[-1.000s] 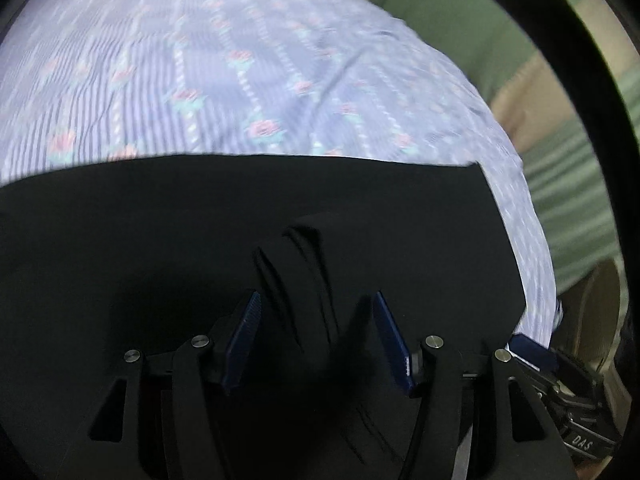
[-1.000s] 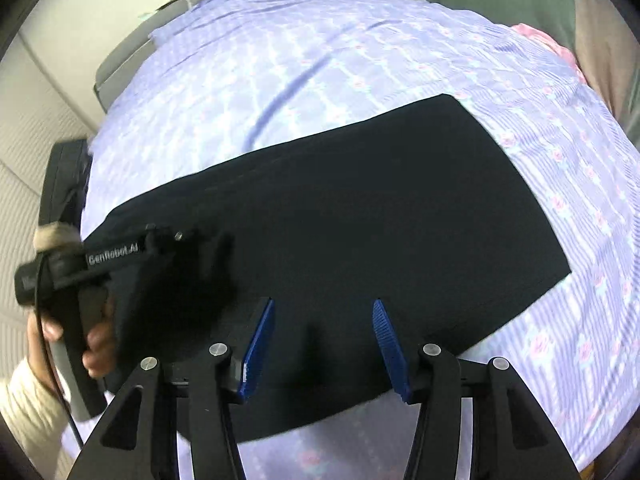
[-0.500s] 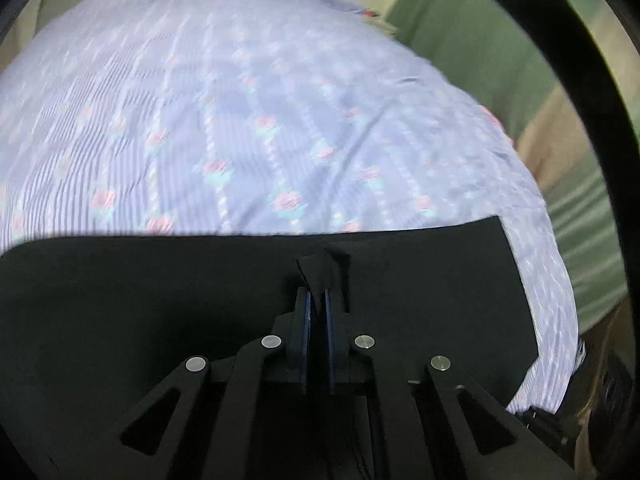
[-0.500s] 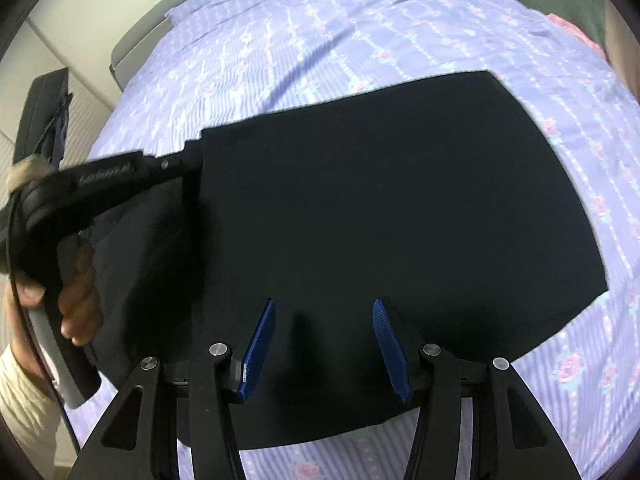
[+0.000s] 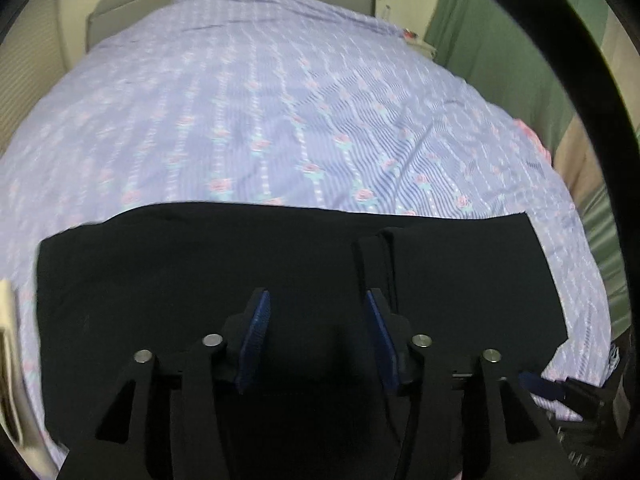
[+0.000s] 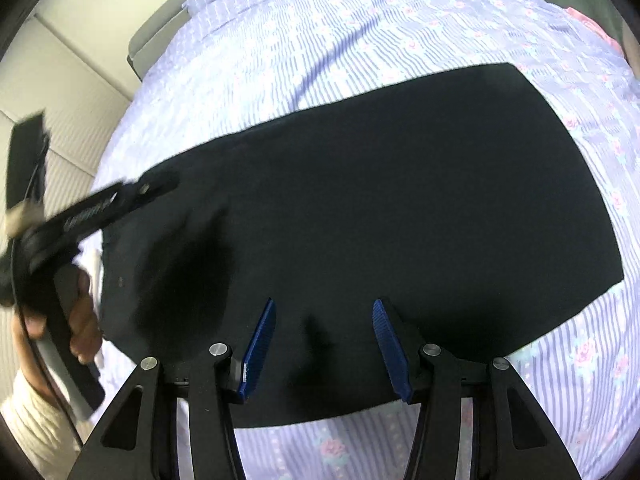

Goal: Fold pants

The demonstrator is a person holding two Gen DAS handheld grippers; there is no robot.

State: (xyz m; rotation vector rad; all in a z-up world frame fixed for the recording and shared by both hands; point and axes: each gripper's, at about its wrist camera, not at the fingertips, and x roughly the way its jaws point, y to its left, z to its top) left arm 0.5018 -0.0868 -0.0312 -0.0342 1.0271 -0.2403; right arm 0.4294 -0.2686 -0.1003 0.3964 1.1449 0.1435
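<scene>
Black pants [image 5: 180, 280] lie flat on the bed as a wide folded rectangle, also seen in the right wrist view [image 6: 400, 184]. My left gripper [image 5: 317, 294] hovers over their middle, its jaws opening with nothing pinched between the blue pads. A small raised fold ridge [image 5: 378, 256] stands just beyond the right pad. My right gripper [image 6: 325, 304] is open above the pants' near edge, holding nothing. In that view a hand [image 6: 82, 328] grips the left tool's handle [image 6: 60, 280] at the pants' left end.
The lilac flowered bedsheet [image 5: 280, 100] stretches far beyond the pants to a grey headboard [image 5: 120, 12]. A green curtain [image 5: 500, 40] hangs at the right of the bed. Part of the other tool [image 5: 560, 388] shows at the lower right edge.
Half a second ago my left gripper was shut on a pinch of the pants; it has since let go, opened and pulled up and back. The right gripper has hardly moved.
</scene>
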